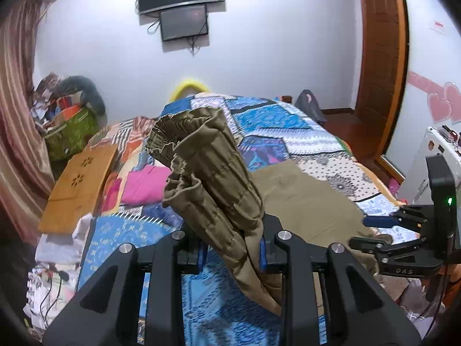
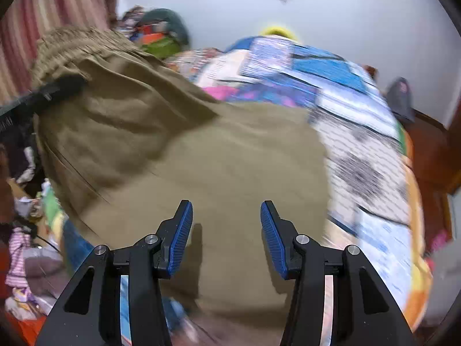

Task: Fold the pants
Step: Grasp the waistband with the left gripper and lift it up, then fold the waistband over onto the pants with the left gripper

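Pants (image 1: 213,178), olive-brown, were mid-fold on the bed (image 1: 288,121): one end with the gathered elastic waistband was lifted off the quilt, the rest lay flat toward the bed's right edge. Judged from that, the fold was started but not laid down; the raised end looked to be on its way over the flat part, with smoothing and any further fold left to do.

Left side of the bed: a wooden board (image 1: 77,184) lay near the left edge, pink folded cloth (image 1: 144,187) just beside it, a green bag (image 1: 72,132) heaped with clutter beyond. Little open room there.

Left gripper (image 1: 230,255) was clenched on the bunched fabric, blue pads pressed to both sides, the waistband end standing up above the fingers.

Centre: the flat olive panel covered the quilt between the two tools; far half of the bed looked free of clothes, so there was room to carry the fold forward.

Right gripper (image 2: 226,230) was released, fingers spread wide apart with nothing between them, hovering over the flat fabric; contact with it couldn't be told. The right wrist view was motion-blurred. Right edge of the bed dropped to wooden floor, a dark bag (image 1: 311,103) at the far right corner, a white appliance (image 1: 432,155) near the tool — tight on that side.
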Tool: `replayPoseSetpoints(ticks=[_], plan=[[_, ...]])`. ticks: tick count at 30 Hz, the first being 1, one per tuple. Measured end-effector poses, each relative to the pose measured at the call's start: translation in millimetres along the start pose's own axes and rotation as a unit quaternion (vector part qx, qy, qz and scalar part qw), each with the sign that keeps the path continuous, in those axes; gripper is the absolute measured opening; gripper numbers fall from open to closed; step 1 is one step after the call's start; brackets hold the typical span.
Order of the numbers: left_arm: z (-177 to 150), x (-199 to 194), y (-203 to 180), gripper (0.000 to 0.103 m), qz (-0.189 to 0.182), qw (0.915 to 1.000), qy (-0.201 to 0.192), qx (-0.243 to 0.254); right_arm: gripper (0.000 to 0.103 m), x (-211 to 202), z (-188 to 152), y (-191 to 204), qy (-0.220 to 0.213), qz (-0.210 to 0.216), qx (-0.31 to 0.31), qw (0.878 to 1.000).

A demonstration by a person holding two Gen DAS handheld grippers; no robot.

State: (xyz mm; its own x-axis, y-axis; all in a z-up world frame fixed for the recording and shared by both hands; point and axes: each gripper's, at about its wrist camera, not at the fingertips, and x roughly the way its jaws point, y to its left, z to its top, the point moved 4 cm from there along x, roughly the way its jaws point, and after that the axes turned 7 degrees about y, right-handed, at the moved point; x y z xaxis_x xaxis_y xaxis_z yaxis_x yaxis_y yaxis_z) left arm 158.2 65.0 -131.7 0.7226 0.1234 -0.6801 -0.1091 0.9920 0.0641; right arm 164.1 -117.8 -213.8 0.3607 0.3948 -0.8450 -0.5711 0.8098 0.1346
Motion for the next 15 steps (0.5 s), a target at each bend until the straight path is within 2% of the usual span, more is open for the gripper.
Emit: replayPoseSetpoints(ticks=[6,10,15], plan=[[10.9,-0.7,-38.4,0.027,-0.016,0.9994,-0.004,0.031,0.047,4.8,-32.0,-38.1,0.017,-0.037,0.037,0.999],[17.4,3.6,-65.6,0.027,-0.031,0.9983,-0.001,0.049,0.047,10.5,-34.1,-46.6,0.011,-0.010,0.064,0.998],[21.3,14.5,-94.1,0.027,-0.089,0.9942,0.020,0.057,0.047,10.7,-34.4,-46.0,0.005,-0.007,0.061,0.998]])
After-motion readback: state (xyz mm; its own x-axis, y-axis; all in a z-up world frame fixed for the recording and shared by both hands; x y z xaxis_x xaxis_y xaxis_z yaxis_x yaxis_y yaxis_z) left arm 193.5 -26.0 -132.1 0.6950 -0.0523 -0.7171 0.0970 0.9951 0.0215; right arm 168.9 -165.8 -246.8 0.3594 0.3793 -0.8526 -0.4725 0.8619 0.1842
